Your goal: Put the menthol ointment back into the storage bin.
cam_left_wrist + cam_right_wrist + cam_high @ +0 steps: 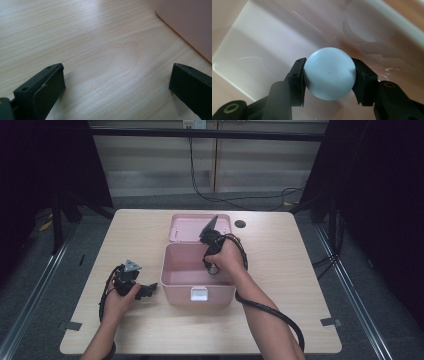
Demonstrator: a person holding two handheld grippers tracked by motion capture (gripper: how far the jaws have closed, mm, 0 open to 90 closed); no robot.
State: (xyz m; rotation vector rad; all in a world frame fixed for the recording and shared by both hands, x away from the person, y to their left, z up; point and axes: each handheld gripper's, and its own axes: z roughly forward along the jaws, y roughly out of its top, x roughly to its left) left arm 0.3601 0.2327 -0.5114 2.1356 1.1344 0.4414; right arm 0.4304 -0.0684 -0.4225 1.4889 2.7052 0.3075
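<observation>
Left tongs (146, 291) rest low on the worktop (135, 240), near the left front corner of the pink box (172, 289), and I hold them with jaws spread wide and nothing between them. In the left gripper view I see bare wood grain between the two black jaws, with the box's pink wall (190, 22) at the upper right, just beside the right jaw but apart from it. Further right, my right tongs (329, 75) reach down inside the open box, toward its right side. Their jaws are clamped on a pale blue ball (329, 73), one pad pressing each side. The ball hangs over the glossy pink floor of the box. Beyond the box its lid (192, 227) lies open.
</observation>
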